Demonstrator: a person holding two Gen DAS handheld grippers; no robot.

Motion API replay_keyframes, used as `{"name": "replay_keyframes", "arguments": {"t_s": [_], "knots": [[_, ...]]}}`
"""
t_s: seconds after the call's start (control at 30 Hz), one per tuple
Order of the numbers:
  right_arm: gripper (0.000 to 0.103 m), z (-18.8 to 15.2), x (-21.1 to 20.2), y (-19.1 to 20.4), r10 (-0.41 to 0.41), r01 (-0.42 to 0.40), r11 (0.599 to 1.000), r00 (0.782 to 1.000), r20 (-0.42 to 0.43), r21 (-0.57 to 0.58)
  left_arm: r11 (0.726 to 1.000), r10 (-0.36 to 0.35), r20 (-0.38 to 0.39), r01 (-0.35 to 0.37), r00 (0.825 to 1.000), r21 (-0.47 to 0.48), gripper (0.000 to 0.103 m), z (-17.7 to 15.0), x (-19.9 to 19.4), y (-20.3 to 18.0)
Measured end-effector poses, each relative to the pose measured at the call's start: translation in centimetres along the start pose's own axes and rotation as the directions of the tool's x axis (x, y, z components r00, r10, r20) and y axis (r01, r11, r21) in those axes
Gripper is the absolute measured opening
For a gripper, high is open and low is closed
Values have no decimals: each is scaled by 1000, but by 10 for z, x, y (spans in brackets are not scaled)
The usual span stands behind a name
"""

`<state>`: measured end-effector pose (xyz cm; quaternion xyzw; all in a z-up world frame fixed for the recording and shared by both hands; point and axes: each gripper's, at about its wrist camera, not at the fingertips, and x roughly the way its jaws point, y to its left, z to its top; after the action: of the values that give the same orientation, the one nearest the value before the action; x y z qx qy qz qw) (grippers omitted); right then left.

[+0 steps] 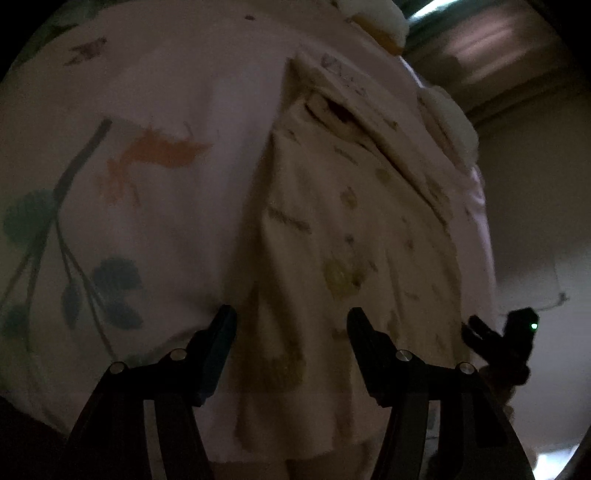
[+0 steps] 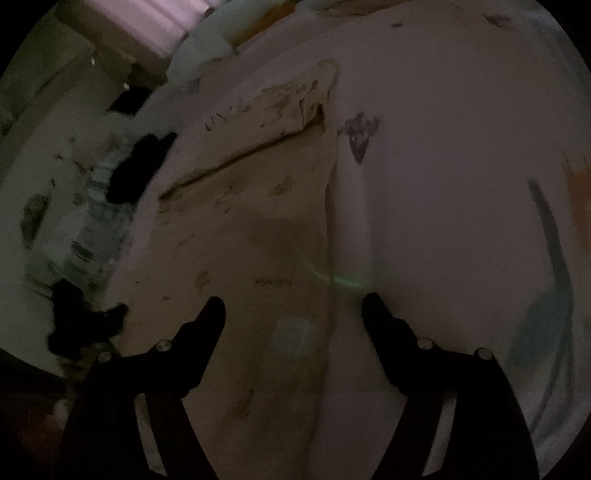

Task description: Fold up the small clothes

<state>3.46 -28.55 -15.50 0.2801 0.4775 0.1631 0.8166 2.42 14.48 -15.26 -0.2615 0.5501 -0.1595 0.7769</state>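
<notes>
The scene is dim. A small cream garment with a faint green-brown print (image 1: 351, 229) lies on a pale bedsheet with animal and leaf prints (image 1: 155, 155); it looks partly folded lengthwise. My left gripper (image 1: 291, 317) is open and empty, its fingers straddling the garment's near left edge just above it. In the right wrist view the same garment (image 2: 258, 221) lies left of centre. My right gripper (image 2: 293, 306) is open and empty over the garment's near right edge. The right gripper also shows in the left wrist view (image 1: 495, 339), at the garment's right side.
The printed bedsheet (image 2: 461, 184) covers most of both views. Pillows or bedding (image 1: 373, 18) lie at the far end. A heap of other clothes, light and dark (image 2: 85, 221), lies to the left in the right wrist view. A wall and window (image 1: 491, 48) are beyond.
</notes>
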Motion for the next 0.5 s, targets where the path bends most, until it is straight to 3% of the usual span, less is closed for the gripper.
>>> {"name": "replay_keyframes", "arguments": {"t_s": [0.17, 0.37, 0.5], "knots": [[77, -29, -16, -6, 106, -106, 993, 994, 4, 55, 992, -110, -23, 108, 994, -72, 61, -15, -8, 15], [77, -56, -25, -3, 153, -153, 985, 988, 6, 77, 995, -93, -49, 95, 994, 24, 61, -27, -11, 5], [76, -66, -30, -3, 176, -176, 981, 984, 13, 80, 987, -157, -63, 158, 986, 9, 61, -31, -12, 10]]}}
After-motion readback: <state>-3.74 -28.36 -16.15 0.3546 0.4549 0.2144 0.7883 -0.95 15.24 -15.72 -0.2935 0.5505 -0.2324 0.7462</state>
